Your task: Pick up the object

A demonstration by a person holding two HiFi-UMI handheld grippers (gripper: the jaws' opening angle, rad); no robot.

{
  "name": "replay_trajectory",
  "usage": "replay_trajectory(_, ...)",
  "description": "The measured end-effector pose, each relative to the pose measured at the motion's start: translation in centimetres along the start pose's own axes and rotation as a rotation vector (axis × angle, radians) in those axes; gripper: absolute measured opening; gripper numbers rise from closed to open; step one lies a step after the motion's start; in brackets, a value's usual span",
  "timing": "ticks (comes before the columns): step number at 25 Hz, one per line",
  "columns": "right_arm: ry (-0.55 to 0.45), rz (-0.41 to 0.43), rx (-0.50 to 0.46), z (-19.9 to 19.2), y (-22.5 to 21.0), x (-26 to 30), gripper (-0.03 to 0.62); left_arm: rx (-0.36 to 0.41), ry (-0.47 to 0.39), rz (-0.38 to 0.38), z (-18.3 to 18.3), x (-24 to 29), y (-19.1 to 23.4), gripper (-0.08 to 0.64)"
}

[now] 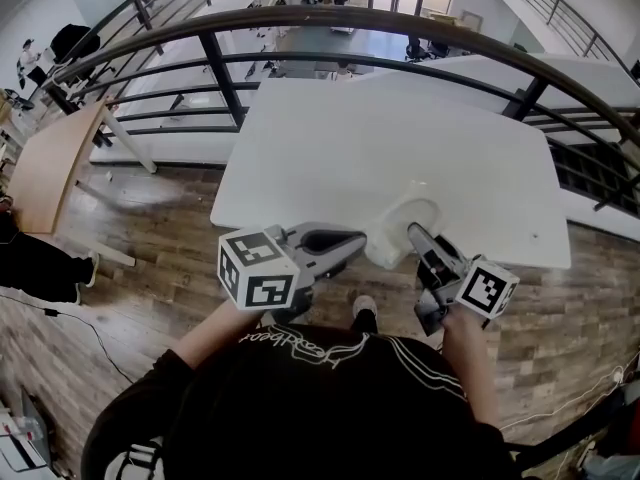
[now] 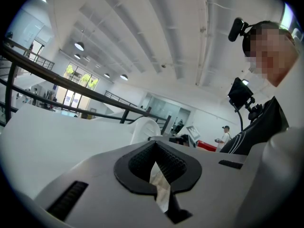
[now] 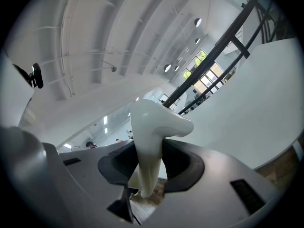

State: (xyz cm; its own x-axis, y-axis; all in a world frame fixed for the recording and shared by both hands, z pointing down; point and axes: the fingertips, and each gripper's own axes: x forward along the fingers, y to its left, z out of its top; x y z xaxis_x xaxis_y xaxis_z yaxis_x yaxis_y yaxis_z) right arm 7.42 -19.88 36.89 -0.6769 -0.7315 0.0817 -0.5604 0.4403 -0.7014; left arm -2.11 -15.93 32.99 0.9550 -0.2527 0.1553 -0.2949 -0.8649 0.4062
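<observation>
Two grippers: right gripper is clamped on the white object at the white table's near edge; left gripper is closed, empty.

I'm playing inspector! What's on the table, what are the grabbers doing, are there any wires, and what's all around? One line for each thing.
Surface: white table, smooth and flat.
Job's things: white object, like a cup or jug, at the table's near edge; I cannot tell whether it is lifted.
Clutter: nothing seen.
Grippers: right gripper is closed on the white object; left gripper is shut, holds nothing and sits beside the object.
Cables: thin black cable on the wood floor.
Surroundings: dark railing behind the white table; wooden table at the left.
</observation>
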Motion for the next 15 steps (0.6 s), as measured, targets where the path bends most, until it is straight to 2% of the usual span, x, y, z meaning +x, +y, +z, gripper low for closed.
replay_trajectory(15, -0.003, -0.024, -0.003, -0.06, -0.52, 0.07, 0.14, -0.002, 0.006, -0.028, -0.17, 0.45, 0.51, 0.007)
